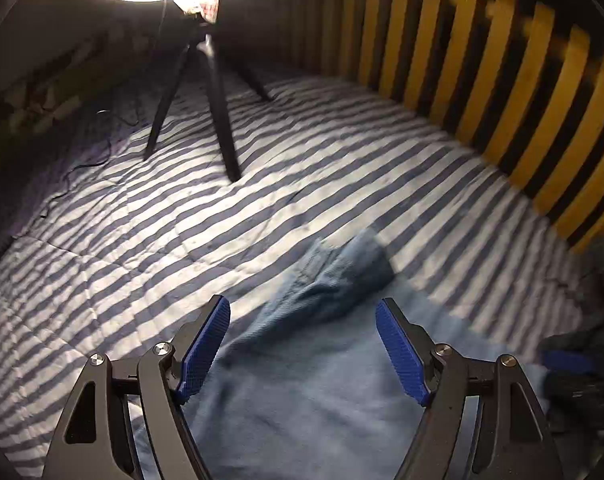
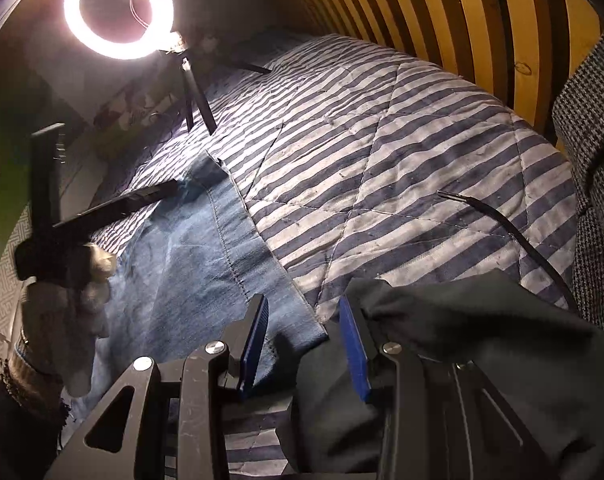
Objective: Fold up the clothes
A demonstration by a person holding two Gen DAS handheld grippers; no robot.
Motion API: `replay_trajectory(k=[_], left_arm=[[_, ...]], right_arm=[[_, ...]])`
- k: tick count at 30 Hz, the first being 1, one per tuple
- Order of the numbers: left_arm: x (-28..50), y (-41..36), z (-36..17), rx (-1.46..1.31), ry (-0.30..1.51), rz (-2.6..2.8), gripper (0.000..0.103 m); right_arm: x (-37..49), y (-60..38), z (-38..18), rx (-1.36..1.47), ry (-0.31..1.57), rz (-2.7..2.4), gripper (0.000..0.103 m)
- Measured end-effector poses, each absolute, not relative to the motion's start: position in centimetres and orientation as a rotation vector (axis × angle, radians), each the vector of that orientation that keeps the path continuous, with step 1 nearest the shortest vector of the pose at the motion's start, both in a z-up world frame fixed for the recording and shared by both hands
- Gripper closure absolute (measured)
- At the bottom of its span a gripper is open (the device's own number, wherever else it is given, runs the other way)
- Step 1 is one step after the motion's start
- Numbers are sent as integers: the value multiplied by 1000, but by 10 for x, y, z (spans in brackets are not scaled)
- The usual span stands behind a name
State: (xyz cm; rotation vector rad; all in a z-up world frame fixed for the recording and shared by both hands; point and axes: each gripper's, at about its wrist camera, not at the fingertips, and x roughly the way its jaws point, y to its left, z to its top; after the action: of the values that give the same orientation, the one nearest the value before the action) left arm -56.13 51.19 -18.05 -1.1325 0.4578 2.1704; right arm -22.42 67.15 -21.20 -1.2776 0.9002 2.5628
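Note:
A blue denim garment [image 1: 302,380] lies spread on the striped quilt [image 1: 182,200], with a bunched end [image 1: 337,276] ahead of my left gripper [image 1: 302,302]. That gripper hovers open over the denim with nothing between its blue pads [image 1: 204,344]. In the right wrist view the denim [image 2: 190,272] runs from centre to left. My right gripper [image 2: 303,302] is open, and the denim's near corner lies between its jaws. A black cloth [image 2: 481,352] drapes over its right finger. A gloved hand [image 2: 74,304] holds the left gripper [image 2: 102,184] above the denim's far end.
A ring light [image 2: 118,8] on a black tripod [image 1: 218,92] stands on the far part of the quilt [image 2: 381,140]. Yellow wooden slats [image 1: 501,80] wall off the right side. A black cable [image 2: 521,240] crosses the quilt, and houndstooth fabric [image 2: 589,160] hangs at right.

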Motion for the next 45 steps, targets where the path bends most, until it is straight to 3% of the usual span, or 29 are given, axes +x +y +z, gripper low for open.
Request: replay_trajectory(k=[2, 4, 5, 6, 13, 18, 20, 21, 23, 25, 27, 32, 35, 39, 42, 44, 45], left_arm=[[-565, 514, -188, -1154, 469, 2175, 42], [-573, 514, -197, -1208, 435, 2188, 88], [-575, 513, -200, -1223, 421, 2188, 96], [-575, 513, -201, -1210, 421, 2200, 97], [-576, 507, -188, -1158, 394, 2257, 101], [-582, 508, -193, -1193, 572, 2329, 102], [-569, 505, -185, -1152, 574, 2324, 94], [-555, 503, -177, -1110, 558, 2289, 83], [-524, 503, -167, -1079, 545, 2193, 72], [-480, 508, -163, -1081, 581, 2036, 45], [-438, 514, -169, -1065, 657, 1925, 34], [-364, 534, -203, -955, 976, 1822, 34], [-372, 531, -200, -1017, 896, 1801, 53], [-385, 520, -194, -1063, 854, 1816, 94], [-389, 509, -184, -1080, 771, 1810, 90], [-386, 507, -181, -1080, 782, 1797, 72], [-381, 506, -180, -1072, 786, 1803, 56]], right_arm=[[-225, 672, -212, -1280, 901, 2563, 69], [-225, 671, -212, -1283, 900, 2564, 69], [-225, 671, -212, -1284, 902, 2566, 69], [-225, 672, -213, -1285, 906, 2567, 69], [-226, 674, -215, -1300, 950, 2590, 69], [-225, 680, -217, -1296, 1019, 2582, 69], [-224, 683, -218, -1294, 1053, 2580, 69], [-224, 684, -218, -1293, 1058, 2579, 69], [-224, 683, -218, -1296, 1048, 2576, 69], [-224, 684, -218, -1295, 1040, 2563, 69], [-221, 689, -219, -1273, 1076, 2549, 69], [-207, 712, -223, -1196, 1219, 2480, 69], [-207, 710, -223, -1202, 1203, 2486, 69], [-208, 709, -222, -1210, 1203, 2494, 69], [-211, 708, -223, -1225, 1200, 2503, 69], [-212, 706, -222, -1235, 1189, 2508, 69], [-212, 705, -222, -1240, 1185, 2513, 69]])
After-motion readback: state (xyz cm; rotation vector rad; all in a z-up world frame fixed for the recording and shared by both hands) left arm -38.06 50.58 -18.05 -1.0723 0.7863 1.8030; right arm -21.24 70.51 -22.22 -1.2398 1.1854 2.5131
